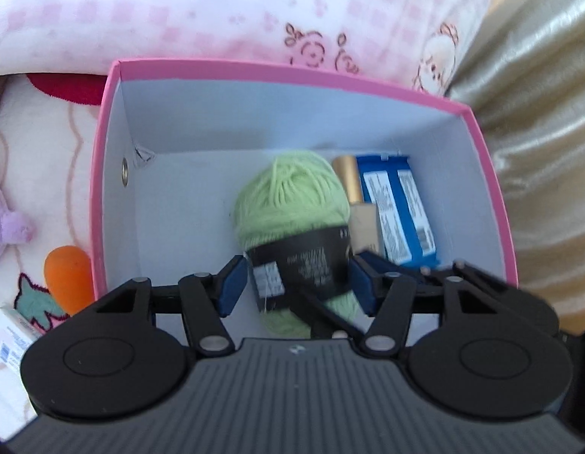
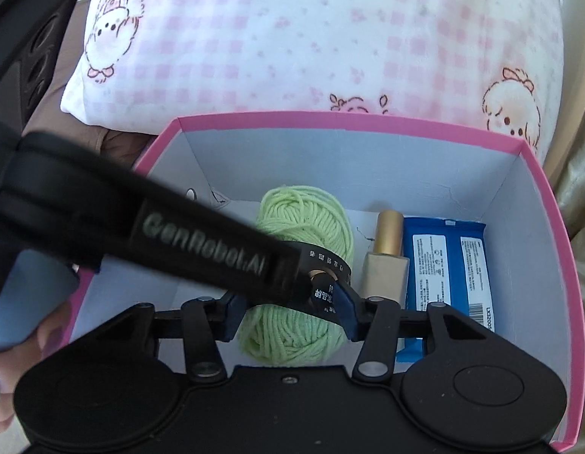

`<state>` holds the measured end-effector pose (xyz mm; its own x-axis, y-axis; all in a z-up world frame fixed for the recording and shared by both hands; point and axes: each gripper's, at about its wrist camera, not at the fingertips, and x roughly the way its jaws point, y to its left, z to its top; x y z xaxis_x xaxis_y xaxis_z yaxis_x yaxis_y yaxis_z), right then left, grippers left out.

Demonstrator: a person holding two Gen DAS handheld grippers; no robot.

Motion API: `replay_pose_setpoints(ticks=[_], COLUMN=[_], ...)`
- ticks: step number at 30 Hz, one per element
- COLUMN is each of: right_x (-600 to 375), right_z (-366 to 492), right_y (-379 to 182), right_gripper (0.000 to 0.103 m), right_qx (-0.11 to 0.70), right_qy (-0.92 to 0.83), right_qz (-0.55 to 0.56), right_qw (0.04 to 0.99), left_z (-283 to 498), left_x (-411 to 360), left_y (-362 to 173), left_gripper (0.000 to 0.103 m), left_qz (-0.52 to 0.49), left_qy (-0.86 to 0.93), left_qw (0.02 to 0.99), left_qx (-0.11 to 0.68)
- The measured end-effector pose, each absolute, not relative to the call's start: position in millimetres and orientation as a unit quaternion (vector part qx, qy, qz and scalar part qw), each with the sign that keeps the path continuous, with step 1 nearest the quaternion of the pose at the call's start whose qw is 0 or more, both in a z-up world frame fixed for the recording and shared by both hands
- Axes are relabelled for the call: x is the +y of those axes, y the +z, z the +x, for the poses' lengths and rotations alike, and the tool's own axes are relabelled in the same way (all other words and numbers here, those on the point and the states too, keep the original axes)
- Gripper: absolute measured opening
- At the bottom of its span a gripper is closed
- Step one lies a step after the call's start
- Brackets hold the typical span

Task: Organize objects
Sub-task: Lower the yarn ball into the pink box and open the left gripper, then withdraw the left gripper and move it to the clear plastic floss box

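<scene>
Filling the upper frame in both views is a pink-checked pillow (image 1: pixel 217 7). Below it sits a pink box (image 1: pixel 292 72) with white walls. The yarn (image 1: pixel 292 196), a pale green skein with a black label band, lies in the box at centre frame. To its right stand a blue packet (image 1: pixel 398 208) and, between the two, a gold-capped bottle (image 1: pixel 347 174).

The left gripper (image 1: pixel 298 283) is partly open, its blue pads flanking the yarn's label. The right gripper (image 2: pixel 290 316) flanks the same skein. Whether either claw presses on it I cannot tell.

Only the left view shows an orange plush carrot (image 1: pixel 67 276) outside the box at lower left. Only the right view shows the left gripper's lettered body crossing from the upper left down to the yarn's label.
</scene>
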<state>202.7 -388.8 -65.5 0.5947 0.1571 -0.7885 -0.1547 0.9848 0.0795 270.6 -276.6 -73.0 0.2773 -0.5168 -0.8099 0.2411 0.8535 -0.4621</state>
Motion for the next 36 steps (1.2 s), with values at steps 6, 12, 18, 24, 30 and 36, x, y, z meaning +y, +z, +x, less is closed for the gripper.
replay_pose_setpoints(ticks=[6,12,18,24,30,36], right_x=[-393,-391,-389,-379,-367,-350], right_z=[206,216,190,156,121,99], right_y=[-72,-74,-57,-23,1,23], right_gripper=[0.054,0.055,0.058,0.062,0.063,0.063], right_qx=[0.436,0.428,0.412,0.388,0.373,0.37], right_qy=[0.056,0.033,0.04,0.046,0.061,0.09], right_qz=[0.017,0.028,0.035,0.02,0.024,0.026], right_qw=[0.898,0.903,0.91,0.92,0.926,0.924], left_z=[276,279,266,237,207,178], left_x=[-289,-299,-279,-254,-216,-169], left_y=[-74,-69,-55,-18,15,42], left_gripper=[0.045,0.049,0.054,0.06,0.064,0.067], left_qz=[-0.115,-0.078,-0.1,-0.085,-0.079,-0.08], left_qy=[-0.252,-0.241,-0.223,-0.231,-0.229,-0.206], left_qw=[0.807,0.827,0.805,0.809,0.813,0.828], left_qx=[0.521,0.503,0.541,0.534,0.529,0.516])
